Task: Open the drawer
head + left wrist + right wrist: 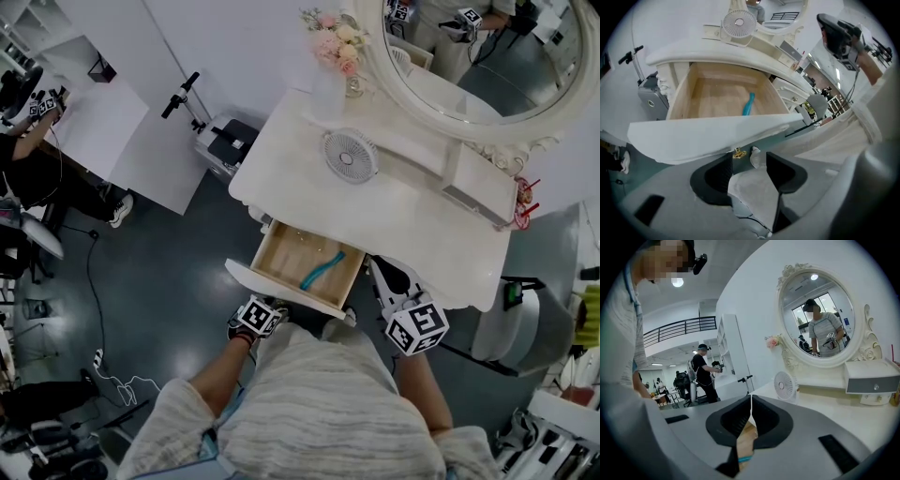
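Drawer standing pulled out, teal item lying inside. Left gripper hovering just short of gold knob, jaws apart, gripping nothing. Right gripper idling, jaws together.

The drawer shows bare light wood inside, a smooth white-painted front, and perhaps a brass knob.

One dressing table. One open drawer, with one gold knob on its front and one teal item inside. On the tabletop: one small fan, one oval mirror, one bunch of pink flowers, one small drawer box. Two grippers: left gripper, right gripper.
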Available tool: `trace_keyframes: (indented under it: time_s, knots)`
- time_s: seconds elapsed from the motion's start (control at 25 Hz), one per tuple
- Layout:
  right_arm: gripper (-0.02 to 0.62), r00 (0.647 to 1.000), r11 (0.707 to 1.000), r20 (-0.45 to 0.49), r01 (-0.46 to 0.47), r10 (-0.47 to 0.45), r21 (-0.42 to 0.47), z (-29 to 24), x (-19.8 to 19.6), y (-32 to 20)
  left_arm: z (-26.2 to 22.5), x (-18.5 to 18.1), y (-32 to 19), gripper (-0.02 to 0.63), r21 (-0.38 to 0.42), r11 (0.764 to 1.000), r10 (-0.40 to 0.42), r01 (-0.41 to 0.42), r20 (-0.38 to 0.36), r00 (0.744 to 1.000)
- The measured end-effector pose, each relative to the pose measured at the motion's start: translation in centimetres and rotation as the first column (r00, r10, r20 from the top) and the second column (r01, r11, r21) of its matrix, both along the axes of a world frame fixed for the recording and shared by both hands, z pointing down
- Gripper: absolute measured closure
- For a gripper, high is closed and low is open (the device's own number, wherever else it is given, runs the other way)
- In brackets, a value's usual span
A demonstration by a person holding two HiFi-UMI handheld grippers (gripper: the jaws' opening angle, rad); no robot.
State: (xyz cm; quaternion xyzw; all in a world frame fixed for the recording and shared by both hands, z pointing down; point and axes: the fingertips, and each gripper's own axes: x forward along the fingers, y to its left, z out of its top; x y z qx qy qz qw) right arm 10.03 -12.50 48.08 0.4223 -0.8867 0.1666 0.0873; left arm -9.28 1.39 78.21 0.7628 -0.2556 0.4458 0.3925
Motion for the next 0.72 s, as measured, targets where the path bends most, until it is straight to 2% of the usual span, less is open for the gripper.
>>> trace_keyframes:
  time_s: [0.2,0.4,0.56,0.72]
  knots:
    - [0.584,1.0,1.0,0.006,-0.006,0.006,0.013,-0.4,-0.6,-0.3,-4.1,0.3,-1.6,0.379,0.074,0.997,-0.028,0.033,-0.079,0.997]
    - [0.584,1.0,1.0,0.006,-0.016,0.016,0.022,-0.8,-1.1,-0.4,-8.3,2.1,-3.9,0.383,0.161,0.986,-0.003,0.032,-0.179,0.984]
    - [0.584,0.999,0.999,0.006,-0.044,0.044,0.028,-1.2,-1.3,-0.4,-12.5,3.8,-6.4,0.422,0.236,0.969,-0.002,0.077,-0.302,0.953]
    - [0.584,0.998,0.997,0.001,-0.064,0.064,0.039,-1.6,-1.2,-0.3,-17.1,5.4,-8.7,0.486,0.344,0.933,0.05,0.101,-0.405,0.913]
